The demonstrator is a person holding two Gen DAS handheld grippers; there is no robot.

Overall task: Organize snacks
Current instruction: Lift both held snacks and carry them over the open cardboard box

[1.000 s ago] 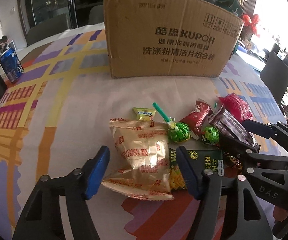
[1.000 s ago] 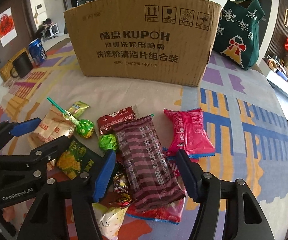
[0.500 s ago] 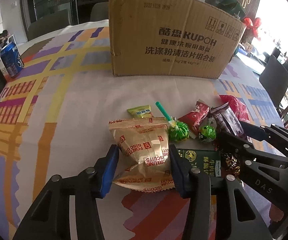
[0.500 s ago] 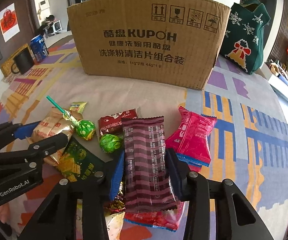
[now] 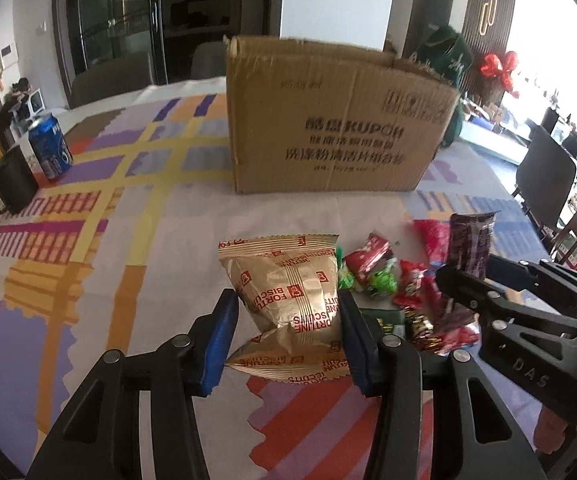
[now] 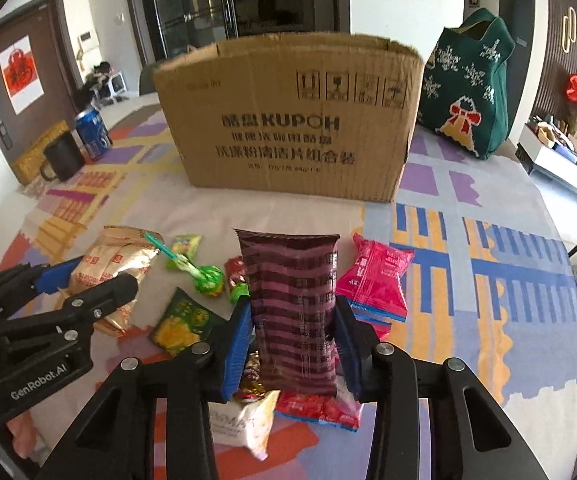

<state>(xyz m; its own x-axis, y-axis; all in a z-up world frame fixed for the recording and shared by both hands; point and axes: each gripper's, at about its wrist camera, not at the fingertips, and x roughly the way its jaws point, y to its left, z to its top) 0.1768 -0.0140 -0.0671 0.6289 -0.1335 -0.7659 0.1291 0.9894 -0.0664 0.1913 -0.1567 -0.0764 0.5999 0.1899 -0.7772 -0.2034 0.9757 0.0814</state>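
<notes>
My left gripper is shut on a gold fortune biscuit bag and holds it lifted above the table. My right gripper is shut on a maroon striped snack bar, lifted upright. The open cardboard box stands at the back; it also shows in the left wrist view. Loose on the cloth lie a pink packet, a green lollipop, a green chip packet and red candies. The left gripper shows in the right wrist view.
A blue soda can and a black mug stand at the far left. A green Christmas bag stands right of the box. A dark chair is beyond the table's right edge.
Both grippers closed on their packets and lifted them off the table. The gold bag and the maroon bar now hang in the fingers, raised toward the box.
</notes>
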